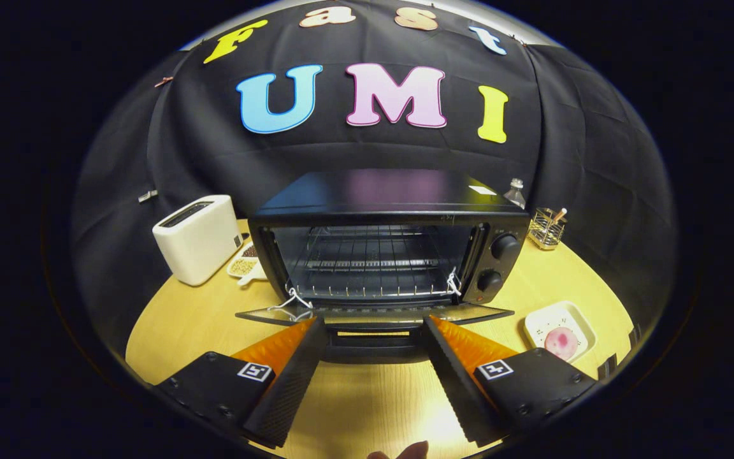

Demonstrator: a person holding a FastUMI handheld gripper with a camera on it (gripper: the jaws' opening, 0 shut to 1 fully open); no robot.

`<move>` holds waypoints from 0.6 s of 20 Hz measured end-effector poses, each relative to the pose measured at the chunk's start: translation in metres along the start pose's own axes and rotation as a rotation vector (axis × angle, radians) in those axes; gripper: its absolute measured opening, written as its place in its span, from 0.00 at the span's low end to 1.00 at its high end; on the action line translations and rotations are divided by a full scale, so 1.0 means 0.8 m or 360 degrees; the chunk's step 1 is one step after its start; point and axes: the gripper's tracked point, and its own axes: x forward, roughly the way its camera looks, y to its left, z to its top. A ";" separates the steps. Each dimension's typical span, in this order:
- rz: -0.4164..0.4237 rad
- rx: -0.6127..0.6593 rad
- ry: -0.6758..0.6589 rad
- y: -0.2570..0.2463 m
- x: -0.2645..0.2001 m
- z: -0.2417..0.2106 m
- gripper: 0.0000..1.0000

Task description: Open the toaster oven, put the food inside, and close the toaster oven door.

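Note:
A black toaster oven [392, 248] stands on the round wooden table [354, 408] straight ahead of the fingers. Its glass door [373, 313] is folded down flat, and the door handle [373, 344] lies between the fingertips. A wire rack [373, 264] shows inside the cavity, with nothing on it. The food, a pink round piece [561, 342], lies on a white square plate [574, 319] to the right of the right finger. My gripper [373, 324] is open, with its fingers spread wide on either side of the handle and nothing pressed between them.
A white pop-up toaster [198, 237] stands left of the oven, with a small dish of grains [244, 264] beside it. Behind the oven on the right are a bottle [515, 192] and a wire holder [546, 227]. A fingertip [405, 451] shows at the table's near edge.

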 end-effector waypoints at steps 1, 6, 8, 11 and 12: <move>-0.0002 -0.0011 0.0056 0.000 0.000 -0.013 1.00; 0.0038 -0.0035 0.0425 -0.004 -0.001 -0.089 0.99; 0.0054 -0.0021 0.0481 -0.005 -0.005 -0.100 1.00; 0.0096 0.0001 0.0473 -0.004 -0.008 -0.094 1.00; 0.0122 0.0000 0.0468 -0.005 -0.011 -0.087 1.00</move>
